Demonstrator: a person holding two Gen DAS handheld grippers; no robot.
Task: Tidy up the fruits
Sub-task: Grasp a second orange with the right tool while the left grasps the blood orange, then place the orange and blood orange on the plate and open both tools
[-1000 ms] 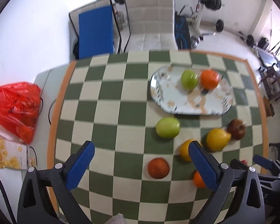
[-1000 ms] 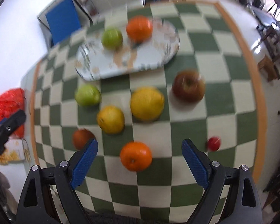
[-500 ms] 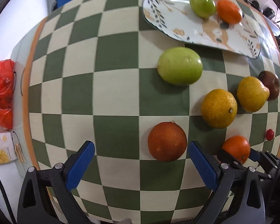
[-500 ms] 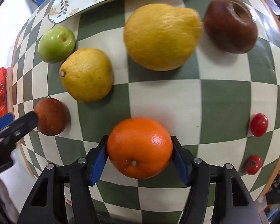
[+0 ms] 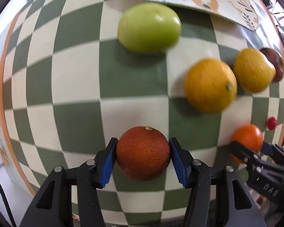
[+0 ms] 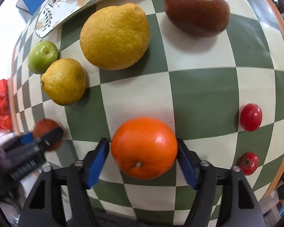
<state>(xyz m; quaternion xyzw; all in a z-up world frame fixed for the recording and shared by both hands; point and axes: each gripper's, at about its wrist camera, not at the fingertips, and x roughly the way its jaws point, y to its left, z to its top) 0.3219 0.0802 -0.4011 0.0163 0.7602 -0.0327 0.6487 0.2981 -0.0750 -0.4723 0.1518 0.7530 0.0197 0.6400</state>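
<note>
Blue-padded left gripper (image 5: 143, 153): clamped on the dark red orange (image 5: 143, 152), near the table's front edge.
Right gripper (image 6: 143, 152): pads touching the bright orange (image 6: 144, 147), gripping it.
Table (image 6: 198, 87): green-and-cream checks, orange border.

Both wrist views low, close, sharing checkered table (image 5: 81, 87)

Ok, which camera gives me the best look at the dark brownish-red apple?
The right wrist view. There the dark apple sits whole and sharp at the top, its stem dimple visible. In the left wrist view it is only a blurred sliver at the right edge, mostly hidden behind a yellow citrus.
</note>
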